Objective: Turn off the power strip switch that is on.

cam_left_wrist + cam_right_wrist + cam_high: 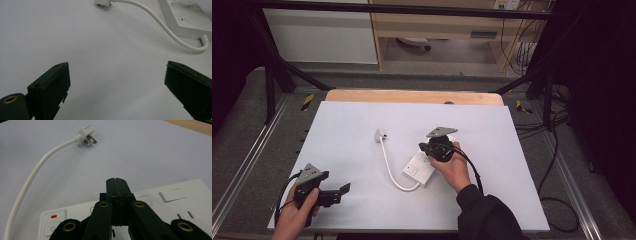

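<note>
Right claw [116, 181]: jaws pressed together, nothing between them, tips poised over the top face of the power strip [175, 202]; whether they touch it cannot be told. In the high view this claw [438, 148] sits at the strip's far end, held by the right hand [453, 167], dark sleeve entering from the bottom edge, grey plate uppermost.

Left claw [116, 82]: jaws wide apart, nothing held, bare white surface between them. In the high view it [334, 192] lies low at the near left of the counter, gripped by the left hand [297, 215], jaws pointing right toward the strip.

Power strip [419, 169]: white, flat on the counter near centre, with a red indicator and power button at one end (seen in the right gripper view).

Cord [388, 167]: white, leaves the strip's near end, curves left and away.

Plug [86, 133]: white, three-pin, lying loose on the counter [352, 125], well apart from both claws.

Containers: none seen.
</note>
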Demonstrator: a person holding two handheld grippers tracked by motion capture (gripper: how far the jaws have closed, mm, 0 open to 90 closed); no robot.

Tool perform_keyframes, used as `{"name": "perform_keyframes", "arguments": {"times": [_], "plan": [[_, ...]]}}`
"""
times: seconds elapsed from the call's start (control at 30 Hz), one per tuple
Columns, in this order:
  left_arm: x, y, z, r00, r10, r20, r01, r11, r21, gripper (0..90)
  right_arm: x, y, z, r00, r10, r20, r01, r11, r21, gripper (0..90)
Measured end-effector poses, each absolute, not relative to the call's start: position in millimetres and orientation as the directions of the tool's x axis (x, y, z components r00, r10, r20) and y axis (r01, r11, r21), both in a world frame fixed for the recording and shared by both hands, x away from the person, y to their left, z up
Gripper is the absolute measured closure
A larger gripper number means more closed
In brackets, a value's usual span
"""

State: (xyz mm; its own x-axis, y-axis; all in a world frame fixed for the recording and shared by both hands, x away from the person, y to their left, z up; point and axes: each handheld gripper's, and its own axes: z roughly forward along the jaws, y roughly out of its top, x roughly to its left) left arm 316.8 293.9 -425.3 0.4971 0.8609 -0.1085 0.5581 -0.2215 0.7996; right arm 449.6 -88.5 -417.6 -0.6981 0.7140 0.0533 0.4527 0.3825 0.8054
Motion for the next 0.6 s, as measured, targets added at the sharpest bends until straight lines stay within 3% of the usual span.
{"name": "perform_keyframes", "arguments": {"times": [0.6], "plan": [[316.7, 293.7, -426.0, 0.499, 0.860, -0.109, 0.560, -0.223, 0.798, 6.5, 454.0, -85.6, -427.1, -0.692, 0.720, 0.057, 0.477, 0.396, 0.785, 90.0]]}}
